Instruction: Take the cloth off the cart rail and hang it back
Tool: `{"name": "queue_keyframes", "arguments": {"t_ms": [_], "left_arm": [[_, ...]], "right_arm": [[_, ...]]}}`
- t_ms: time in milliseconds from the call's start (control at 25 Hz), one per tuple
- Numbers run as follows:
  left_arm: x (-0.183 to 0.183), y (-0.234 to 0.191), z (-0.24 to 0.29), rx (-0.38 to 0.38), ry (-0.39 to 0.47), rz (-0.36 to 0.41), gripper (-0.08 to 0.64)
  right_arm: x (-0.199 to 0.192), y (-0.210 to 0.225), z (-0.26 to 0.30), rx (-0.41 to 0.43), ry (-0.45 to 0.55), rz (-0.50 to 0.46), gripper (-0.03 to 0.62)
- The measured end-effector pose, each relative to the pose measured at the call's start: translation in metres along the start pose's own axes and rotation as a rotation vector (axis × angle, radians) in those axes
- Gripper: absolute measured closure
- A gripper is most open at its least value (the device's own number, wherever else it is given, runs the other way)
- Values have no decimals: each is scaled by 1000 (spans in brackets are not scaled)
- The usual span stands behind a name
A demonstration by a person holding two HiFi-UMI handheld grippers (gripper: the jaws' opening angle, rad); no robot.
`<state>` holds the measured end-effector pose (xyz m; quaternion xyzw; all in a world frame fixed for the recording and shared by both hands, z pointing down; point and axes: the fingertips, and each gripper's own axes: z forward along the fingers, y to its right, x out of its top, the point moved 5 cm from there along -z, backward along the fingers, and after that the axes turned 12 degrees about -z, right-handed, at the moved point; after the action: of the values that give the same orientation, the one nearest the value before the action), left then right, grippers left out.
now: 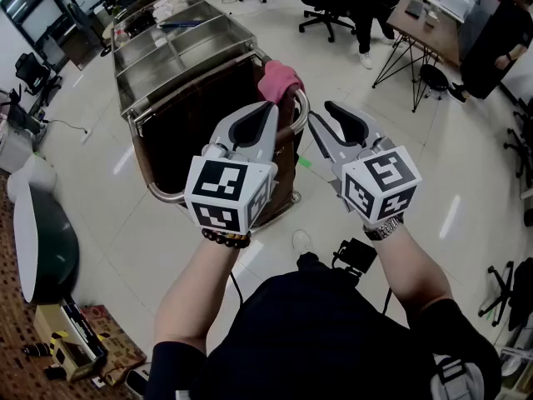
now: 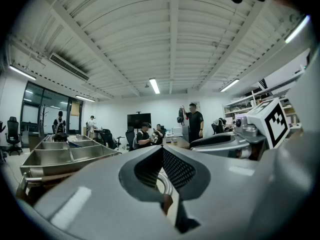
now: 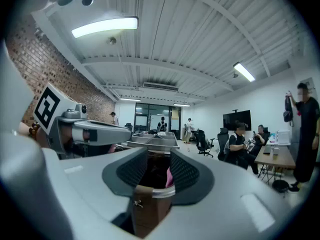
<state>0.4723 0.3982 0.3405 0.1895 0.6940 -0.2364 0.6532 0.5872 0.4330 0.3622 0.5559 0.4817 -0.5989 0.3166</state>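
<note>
A pink cloth (image 1: 279,80) lies bunched over the chrome rail (image 1: 305,105) at the near right corner of the steel-topped cart (image 1: 179,44). Both grippers are held up side by side just in front of that corner. My left gripper (image 1: 267,109) points at the cloth from just below it, its jaws closed together with nothing between them (image 2: 162,151). My right gripper (image 1: 321,117) stands open to the right of the rail, apart from the cloth. In the right gripper view a strip of the pink cloth (image 3: 170,176) and the rail (image 3: 161,192) show through the gap of the right gripper (image 3: 159,156).
The cart's brown side panel (image 1: 196,132) faces me. A white and dark rounded object (image 1: 42,240) and boxes (image 1: 71,340) lie at the left. Office chairs (image 1: 329,11), a desk (image 1: 425,23) and seated people stand beyond the cart at the right.
</note>
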Motion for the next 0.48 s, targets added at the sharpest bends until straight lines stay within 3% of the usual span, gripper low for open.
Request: {"name": "queue_keyframes", "arguments": {"t_ms": [280, 480], "left_arm": [[0, -39, 88, 29, -77, -11, 557], [-25, -72, 147, 62, -156, -38, 557]], "right_arm": [[-31, 71, 70, 54, -65, 26, 449], [-73, 113, 121, 111, -125, 48, 436]]}}
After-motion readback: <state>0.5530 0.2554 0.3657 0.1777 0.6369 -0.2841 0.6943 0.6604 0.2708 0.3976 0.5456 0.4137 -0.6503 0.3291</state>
